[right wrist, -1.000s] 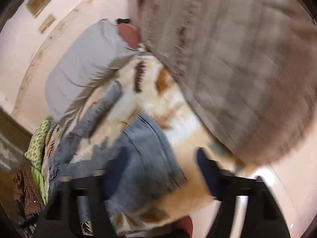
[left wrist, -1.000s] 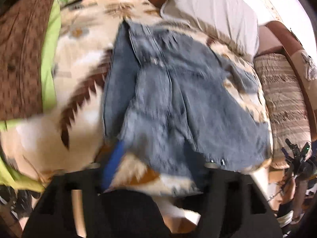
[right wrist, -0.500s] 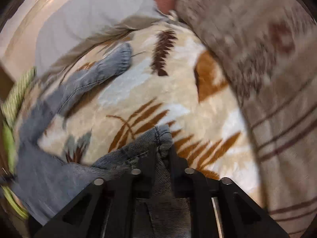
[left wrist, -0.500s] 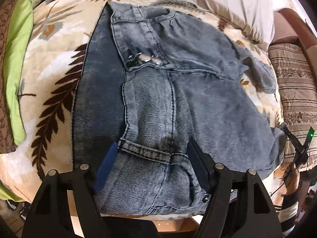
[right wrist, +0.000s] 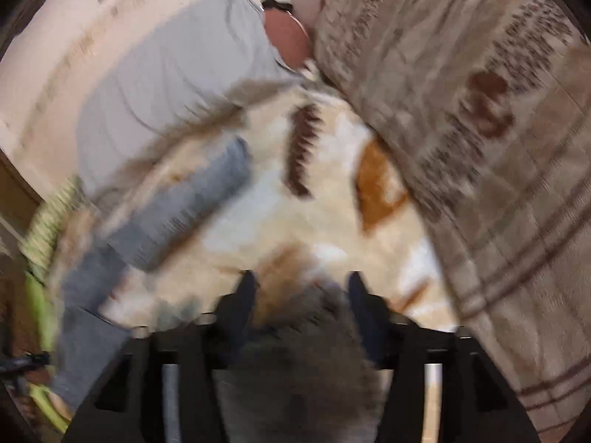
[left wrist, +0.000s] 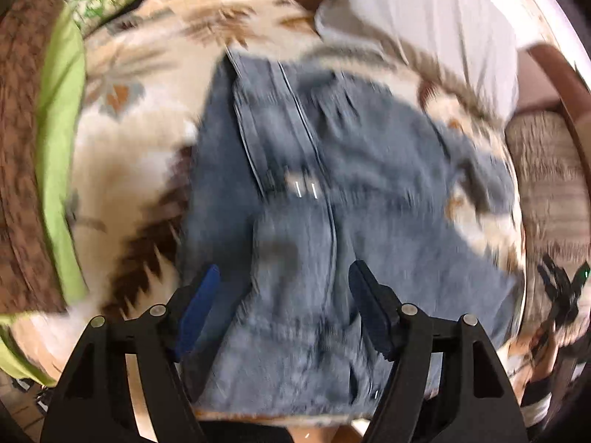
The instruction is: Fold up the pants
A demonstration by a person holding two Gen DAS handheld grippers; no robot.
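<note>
Denim spreads across the bed: we see the faded blue corduroy-ribbed jeans point(left wrist: 332, 192) lying flat on the cream fleece blanket with brown and orange leaf prints point(left wrist: 122, 170), the waistband toward the bed's near edge and a leg point(right wrist: 192, 199) running off toward the grey pillow point(left wrist: 424, 11) at the head. Our left hand-held gripper point(left wrist: 284, 295) hangs above the waist area, jaws spread wide, its blue pads point(left wrist: 199, 306) on either side of the denim and pressing on nothing we can make out. Our right hand-held gripper point(right wrist: 301, 297) is opening, with a dark blurred bunch of jeans fabric between its fingers point(right wrist: 240, 306); the pads stand off it on both sides. A beige striped quilt point(right wrist: 480, 129) lies along the bed's right side, and a lime-green sheet point(left wrist: 59, 155) with a brown patterned cloth point(left wrist: 18, 147) borders the left edge. Both views are smeared by motion.
</note>
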